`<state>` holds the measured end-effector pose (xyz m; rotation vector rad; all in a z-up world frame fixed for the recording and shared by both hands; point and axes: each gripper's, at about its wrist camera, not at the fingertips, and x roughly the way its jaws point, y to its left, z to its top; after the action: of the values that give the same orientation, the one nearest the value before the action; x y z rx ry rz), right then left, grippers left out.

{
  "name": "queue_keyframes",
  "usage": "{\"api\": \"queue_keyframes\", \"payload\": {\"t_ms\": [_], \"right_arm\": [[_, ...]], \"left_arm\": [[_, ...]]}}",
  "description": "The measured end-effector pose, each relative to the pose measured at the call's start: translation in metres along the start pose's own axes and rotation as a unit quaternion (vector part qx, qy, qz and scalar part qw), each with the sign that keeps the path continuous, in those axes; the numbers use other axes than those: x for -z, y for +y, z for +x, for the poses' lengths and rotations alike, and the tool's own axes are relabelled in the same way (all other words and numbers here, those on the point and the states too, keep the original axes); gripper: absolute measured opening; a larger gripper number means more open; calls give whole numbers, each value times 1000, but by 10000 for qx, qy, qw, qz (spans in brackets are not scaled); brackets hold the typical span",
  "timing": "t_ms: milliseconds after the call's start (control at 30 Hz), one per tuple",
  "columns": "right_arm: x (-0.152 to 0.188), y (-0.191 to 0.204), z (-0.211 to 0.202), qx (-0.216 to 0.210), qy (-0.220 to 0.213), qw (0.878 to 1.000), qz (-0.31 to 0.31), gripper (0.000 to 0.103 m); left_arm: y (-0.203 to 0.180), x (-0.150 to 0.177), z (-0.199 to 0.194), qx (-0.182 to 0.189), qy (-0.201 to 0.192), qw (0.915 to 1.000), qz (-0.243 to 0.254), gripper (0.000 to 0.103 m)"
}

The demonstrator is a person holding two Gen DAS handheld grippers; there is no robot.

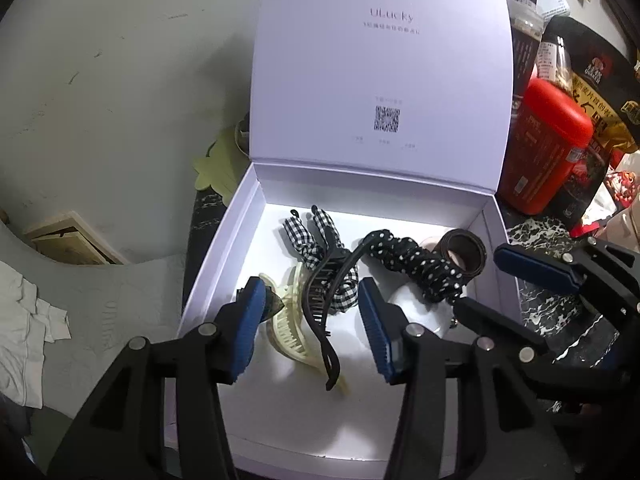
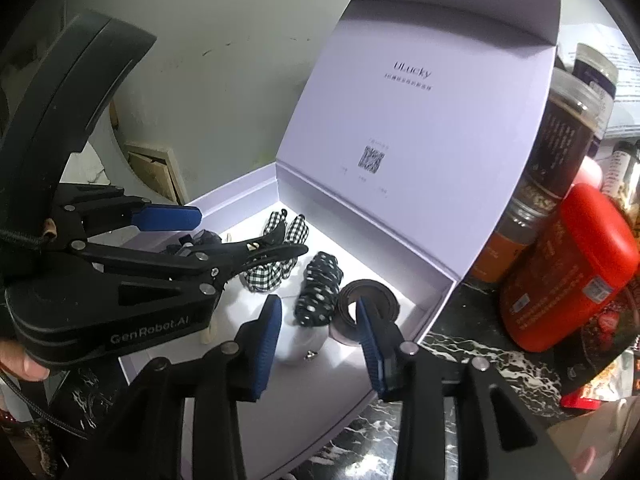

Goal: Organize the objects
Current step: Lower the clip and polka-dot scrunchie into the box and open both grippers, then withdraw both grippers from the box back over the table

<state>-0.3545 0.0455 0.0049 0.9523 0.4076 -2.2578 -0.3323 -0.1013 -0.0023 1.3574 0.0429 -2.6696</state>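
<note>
An open white gift box (image 1: 224,236) (image 2: 436,312) with its lid up holds hair accessories. Inside are a black banana clip (image 1: 320,308), a cream claw clip (image 1: 288,336), a black-and-white gingham bow (image 1: 308,240) (image 2: 276,276), a polka-dot scrunchie (image 1: 416,264) (image 2: 320,292), a brown tape roll (image 1: 464,252) (image 2: 372,300) and a white round item (image 1: 420,312) (image 2: 304,344). My left gripper (image 1: 312,328) (image 2: 224,232) is open over the clips, empty. My right gripper (image 2: 320,344) (image 1: 476,284) is open over the white item and the tape roll, empty.
A red canister (image 1: 544,148) (image 2: 568,268), jars (image 2: 568,140) and snack bags (image 1: 600,80) stand right of the box on the black marble top (image 2: 480,360). A green flower-shaped object (image 1: 220,164) lies left of the box. White cloth (image 1: 24,320) lies far left.
</note>
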Motion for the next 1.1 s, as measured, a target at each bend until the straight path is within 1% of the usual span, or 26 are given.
{"api": "queue_keyframes", "payload": {"t_ms": [33,67,100,200,233,300,367,500,567,600,867,1000,1100], "right_arm": [[2,6,-5,15,-17,10000,1,41],[-10,9,-10,34,-26,10000,8,42],[-12,5,-7,52,-40,10000,19,42],[-14,4,-11,86,-82,9999,36,45],[-13,5,-7,100,-88,9999,42,46],[-14,5,-13,141,-119,9998,79,46],[-15,5,-19,184,-139,9997,105,52],[-14,4,-36,277,-238,9991,210,59],[-12,3,-43,362,-212,9988,250,65],[-11,4,-45,392,-213,9987,253,65],[-2,2,-83,571,-298,9972,372,72],[5,7,-108,635,-383,9966,373,74],[10,14,-124,656,-427,9964,323,75]], "left_arm": [[0,-1,-3,-9,-24,10000,-4,47],[1,-1,-3,-21,-54,10000,-9,47],[2,-2,-5,-36,-92,10000,-13,48],[1,-3,-21,-81,-219,9997,-9,56],[1,-3,-23,-97,-257,9996,-12,58],[1,-4,-32,-122,-343,9993,-25,61],[1,-4,-39,-139,-404,9991,-36,65],[-1,-3,-56,-249,-564,9980,-106,74],[-3,0,-65,-234,-629,9977,-91,77],[-4,2,-69,-224,-653,9976,-76,79],[-13,13,-103,-249,-780,9966,-47,85],[-15,23,-123,-332,-914,9952,-67,89],[-15,31,-137,-396,-923,9949,-117,90]]}}
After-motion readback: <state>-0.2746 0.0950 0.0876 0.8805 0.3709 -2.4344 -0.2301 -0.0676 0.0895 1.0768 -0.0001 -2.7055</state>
